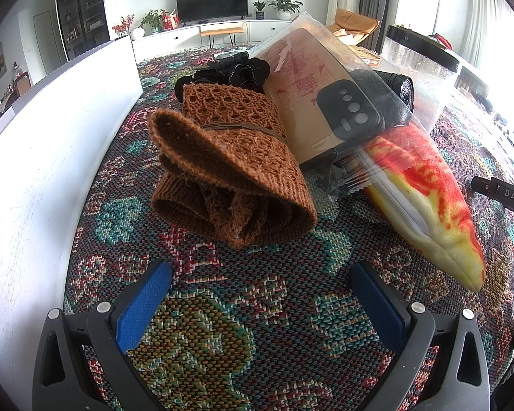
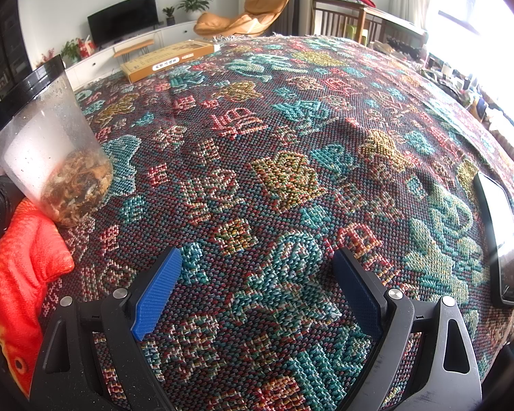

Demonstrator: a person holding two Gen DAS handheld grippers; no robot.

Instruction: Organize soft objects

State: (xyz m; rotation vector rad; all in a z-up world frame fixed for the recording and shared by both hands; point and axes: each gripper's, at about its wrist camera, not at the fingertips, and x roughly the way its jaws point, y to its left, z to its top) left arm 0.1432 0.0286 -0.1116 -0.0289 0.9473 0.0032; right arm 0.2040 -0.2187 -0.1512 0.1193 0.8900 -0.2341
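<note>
A rolled brown knitted cloth [image 1: 229, 167] lies on the patterned tablecloth just ahead of my left gripper [image 1: 260, 281], which is open and empty. A red and yellow plush fish [image 1: 428, 198] lies to its right; it also shows at the left edge of the right wrist view [image 2: 20, 267]. A black soft bundle [image 1: 233, 70] sits behind the brown cloth. My right gripper [image 2: 257, 267] is open and empty over bare tablecloth.
A white box wall [image 1: 51, 144] runs along the left. A plastic-wrapped pack with a black phone case [image 1: 325, 102] leans on the fish. A clear jar with dried bits [image 2: 54, 157], a flat cardboard box [image 2: 168, 60] and a phone [image 2: 500, 239] lie on the table.
</note>
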